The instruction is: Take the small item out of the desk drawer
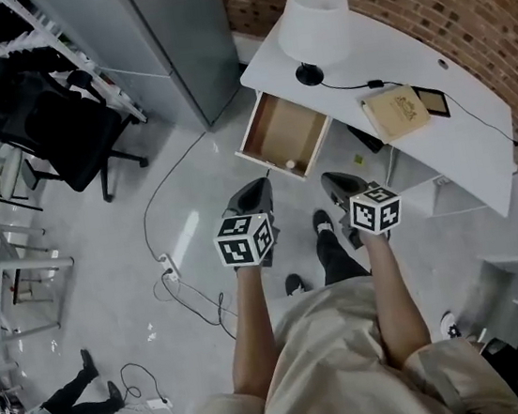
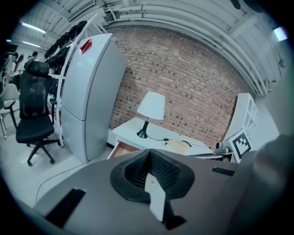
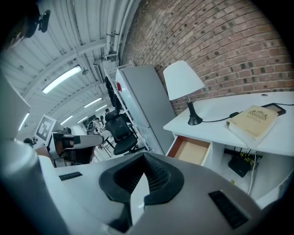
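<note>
- The white desk [image 1: 445,144] stands against a brick wall on the far right of the scene. Its drawer [image 1: 277,125] is pulled out towards the person and shows a bare wooden bottom.
- The small item [image 1: 289,164], pale and roundish, lies inside the drawer at its near right corner, just behind the white front panel. Nothing touches it.
- The left gripper [image 1: 255,190] is held on the near side of the drawer, apart from it. Its own view shows the jaws together with nothing between them.
- The right gripper [image 1: 333,183] is beside it on the right, level with it and also short of the drawer. Its jaws are pressed together and empty.
- Each gripper points at the desk and slightly downward; the person's bare forearms reach out from beige sleeves.
- On the desk, a white-shaded lamp [image 1: 312,16] stands at the left end above the drawer, and its cord runs right along the top.
- A tan book [image 1: 395,113] lies further right, with a black flat thing [image 1: 435,100] just beside it.
- Left of the desk stands a grey fridge [image 1: 171,42], and further left a black office chair [image 1: 63,123].
- A power strip [image 1: 167,266] with cables lies on the floor to the near left.
</note>
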